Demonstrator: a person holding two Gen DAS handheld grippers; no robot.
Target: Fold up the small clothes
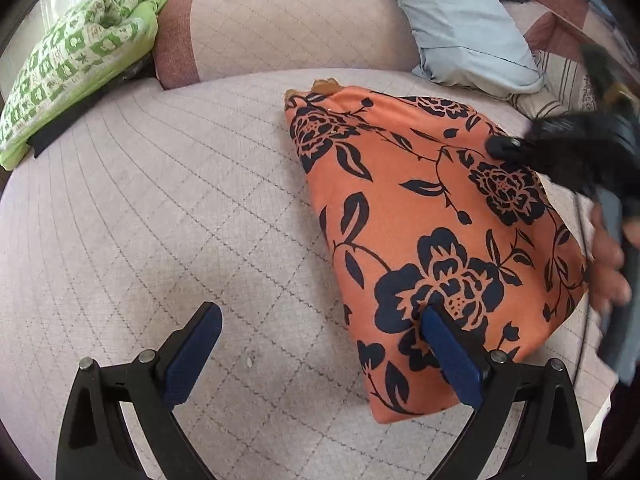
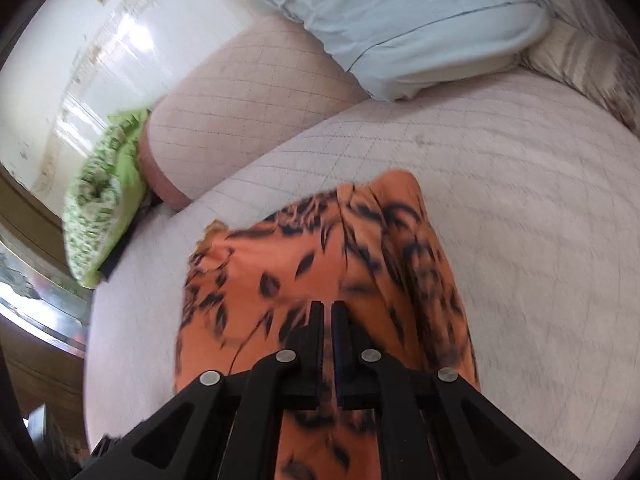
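- Left wrist view: orange floral garment [image 1: 432, 216] lying folded on the quilted pink bed [image 1: 160, 216], toward the right side, well apart from the green patterned cushion [image 1: 76, 68] at far left.
- Left gripper [image 1: 320, 320] with jaws spread wide, holding nothing; left blue pad over bare quilt, right blue pad [image 1: 452, 356] over the near edge of the garment (contact with the cloth not clear).
- Right gripper [image 1: 516, 148], blurred, at the garment's far right edge, with a hand [image 1: 612, 264] behind it at the frame's right side.
- Light blue pillow [image 1: 460, 28] leaning at the back right, beside the padded pink bolster [image 1: 288, 24].
- Right wrist view: right gripper [image 2: 327, 308] with jaws drawn almost together, only a thin slit between the black fingers [image 2: 316, 332].
- Orange cloth [image 2: 320, 248] directly beneath and ahead of those jaws, bunched into a raised ridge on its right part (much motion blur here); whether fabric is actually pinched in the slit, cannot tell.
- Same view: green cushion [image 2: 104, 200] at left against the bolster [image 2: 240, 100], blue pillow [image 2: 400, 20] at the top, a striped cushion [image 2: 580, 56] at upper right.
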